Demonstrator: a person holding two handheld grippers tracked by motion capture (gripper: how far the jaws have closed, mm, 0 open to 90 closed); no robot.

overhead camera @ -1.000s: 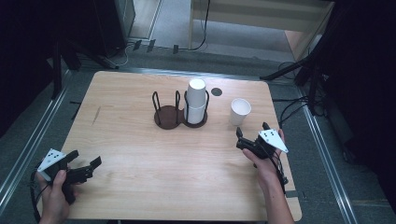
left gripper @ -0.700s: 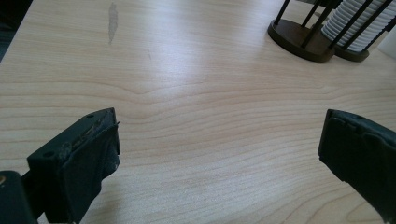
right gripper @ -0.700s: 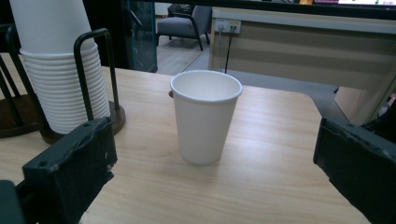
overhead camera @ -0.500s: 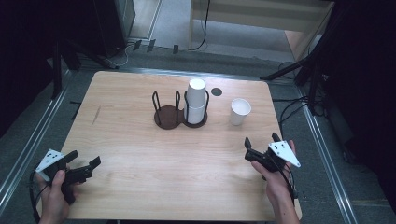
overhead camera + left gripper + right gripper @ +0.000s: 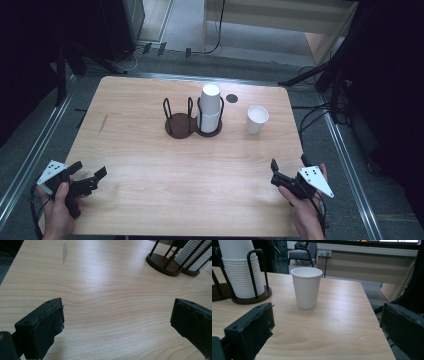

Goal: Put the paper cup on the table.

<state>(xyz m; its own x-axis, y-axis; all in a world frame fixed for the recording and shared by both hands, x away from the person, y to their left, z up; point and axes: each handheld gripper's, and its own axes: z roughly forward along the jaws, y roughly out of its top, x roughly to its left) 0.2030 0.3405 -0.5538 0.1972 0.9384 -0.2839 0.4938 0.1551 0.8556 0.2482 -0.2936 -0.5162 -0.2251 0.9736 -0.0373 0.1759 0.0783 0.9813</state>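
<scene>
Both grippers rest spread and empty at the near table (image 5: 150, 150) edge.

The single paper cup (image 5: 257, 119) stands upright beside the stacked cups (image 5: 210, 107) in the holder (image 5: 192, 125). It looks light, thin-walled and easily crushed; a gentle mid-wall hold suits the right gripper (image 5: 287, 172). The left gripper (image 5: 89, 175) idles far away.

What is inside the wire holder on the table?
One ring of the wire cup holder holds a stack of white paper cups, upside down. The other ring is empty. Its brown base under the stack is covered.
</scene>
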